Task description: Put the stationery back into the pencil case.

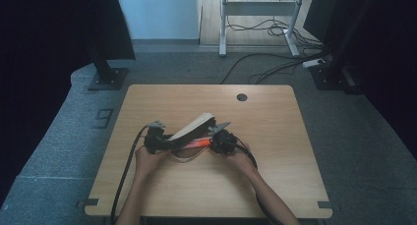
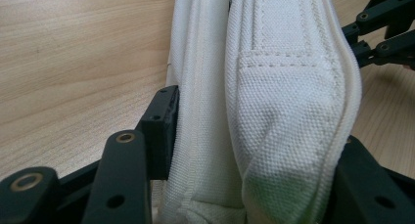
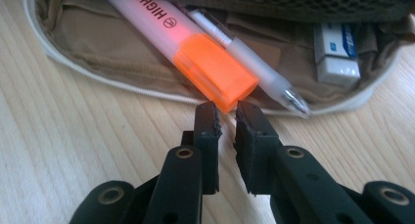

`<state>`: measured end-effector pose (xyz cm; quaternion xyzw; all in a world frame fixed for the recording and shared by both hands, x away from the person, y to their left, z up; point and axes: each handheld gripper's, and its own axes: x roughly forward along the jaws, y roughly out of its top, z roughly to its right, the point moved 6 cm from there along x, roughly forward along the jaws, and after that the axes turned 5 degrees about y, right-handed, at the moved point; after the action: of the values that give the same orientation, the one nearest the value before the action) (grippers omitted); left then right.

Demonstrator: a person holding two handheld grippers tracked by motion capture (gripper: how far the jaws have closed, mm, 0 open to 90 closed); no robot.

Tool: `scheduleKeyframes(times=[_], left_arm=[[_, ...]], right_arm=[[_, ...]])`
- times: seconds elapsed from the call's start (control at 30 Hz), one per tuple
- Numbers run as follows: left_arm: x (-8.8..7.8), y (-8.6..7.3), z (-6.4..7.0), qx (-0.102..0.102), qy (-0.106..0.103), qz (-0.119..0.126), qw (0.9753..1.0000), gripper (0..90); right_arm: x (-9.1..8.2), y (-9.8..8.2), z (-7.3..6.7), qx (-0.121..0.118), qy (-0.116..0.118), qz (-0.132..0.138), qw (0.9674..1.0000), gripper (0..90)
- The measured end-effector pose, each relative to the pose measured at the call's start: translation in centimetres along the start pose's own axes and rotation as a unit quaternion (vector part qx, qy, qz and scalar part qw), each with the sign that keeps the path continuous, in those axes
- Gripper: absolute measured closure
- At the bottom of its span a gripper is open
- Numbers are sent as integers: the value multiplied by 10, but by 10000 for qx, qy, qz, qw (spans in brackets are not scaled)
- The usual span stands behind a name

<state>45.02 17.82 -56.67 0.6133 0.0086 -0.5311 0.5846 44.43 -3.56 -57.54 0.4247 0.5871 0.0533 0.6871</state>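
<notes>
High view, left to right: the left gripper (image 1: 156, 139) holds up the raised flap of a cream canvas pencil case (image 1: 194, 126) on the wooden table (image 1: 275, 136); the right gripper (image 1: 219, 139) points into the case's open mouth from the other side, at the orange end of a highlighter (image 1: 199, 143).

Left gripper view: the folded canvas of the pencil case (image 2: 274, 101) fills the gap between the jaws. The pad (image 2: 164, 131) on the left presses flat against a seamed edge, and the opposite jaw bears on the bulging outer panel, so the jaws stand partly closed and clamped on the cloth. The other gripper's black linkage (image 2: 386, 33) shows beyond the case, at upper right.

Right gripper view: the jaws stand almost together, a narrow slit between the pads (image 3: 208, 123), with nothing in them. Just ahead of the tips lies the highlighter (image 3: 195, 57), its orange cap at or nearly touching the tips. To its right lies a clear-barrelled pen (image 3: 259, 70), tip pointing outward over the case's rim. Farther right, deeper in the case, sits a white eraser (image 3: 337, 55) in a blue-printed sleeve.

Stage, as judged: the case is open and held open; highlighter, pen and eraser are inside or at the mouth. The highlighter and pen still overhang the rim, so pushing them fully in, then closing the case, appears to remain.
</notes>
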Motion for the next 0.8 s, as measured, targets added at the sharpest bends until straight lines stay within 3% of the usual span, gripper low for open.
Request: scheduleKeyframes(times=[0.47, 0.7, 0.8], left_arm=[[-1, 0, -1, -14, 73, 10, 10000, 491], [-5, 4, 6, 283, 312, 7, 9991, 388], [-5, 4, 11, 319, 284, -57, 9991, 341]], right_arm=[[15, 11, 4, 23, -15, 57, 10000, 775], [15, 11, 5, 61, 3, 74, 10000, 750], [14, 11, 6, 77, 0, 57, 10000, 736]])
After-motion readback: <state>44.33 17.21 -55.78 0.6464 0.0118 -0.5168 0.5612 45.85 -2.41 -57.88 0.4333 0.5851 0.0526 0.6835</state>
